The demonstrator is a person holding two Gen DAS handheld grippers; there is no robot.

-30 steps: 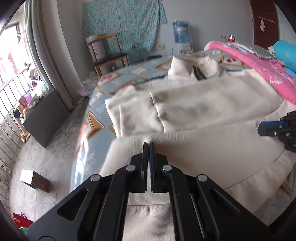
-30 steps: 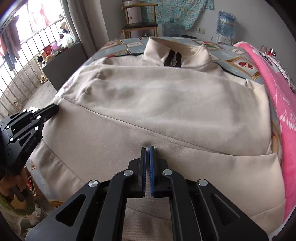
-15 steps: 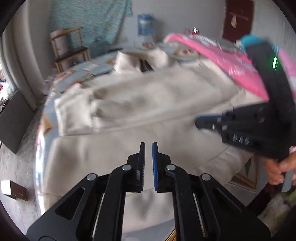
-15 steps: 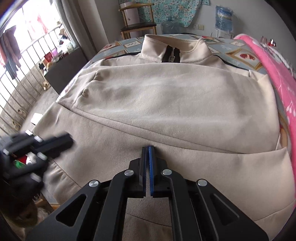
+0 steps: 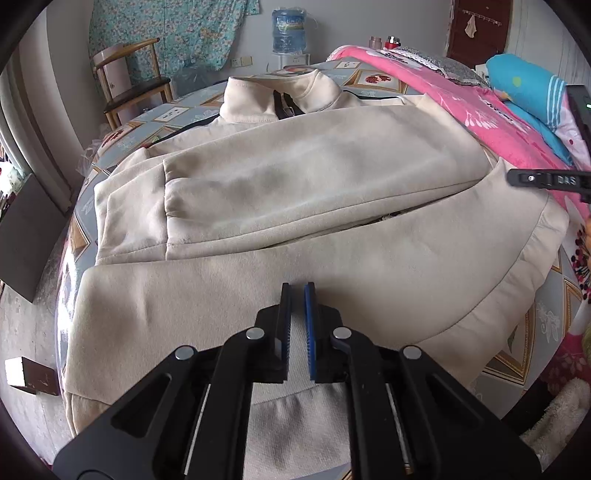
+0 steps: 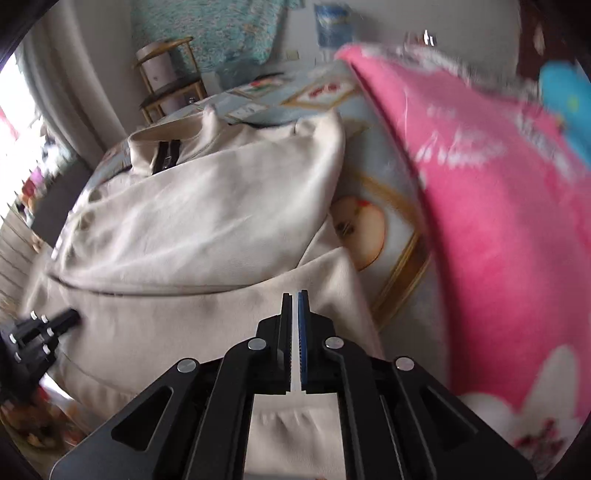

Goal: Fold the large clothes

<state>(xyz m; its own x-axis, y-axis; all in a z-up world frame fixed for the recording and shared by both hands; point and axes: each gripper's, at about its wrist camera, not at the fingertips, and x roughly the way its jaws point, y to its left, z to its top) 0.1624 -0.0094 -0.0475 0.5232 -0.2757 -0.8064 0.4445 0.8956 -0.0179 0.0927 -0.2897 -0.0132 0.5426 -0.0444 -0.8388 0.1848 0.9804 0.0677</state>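
Lying spread across a bed [image 5: 122,136] with a blue patterned sheet, a large cream zip-neck sweatshirt [image 5: 295,192] has its sleeves folded in over the chest and its collar pointing toward the far wall. The left gripper [image 5: 297,291] hovers over the lower body of the garment, its fingers a narrow gap apart and holding nothing. The right gripper [image 6: 294,299] sits near the sweatshirt's right edge, its fingers nearly together with only a slim slit between them; whether any cloth is pinched there cannot be told, as that view is blurred. A pink floral blanket [image 6: 498,221] lies just beside the sweatshirt on the right, with a blue pillow [image 5: 528,85] beyond it. A wooden chair [image 5: 129,85] and a water dispenser bottle [image 5: 290,31] stand against the far wall under a hanging teal floral cloth [image 5: 177,29].
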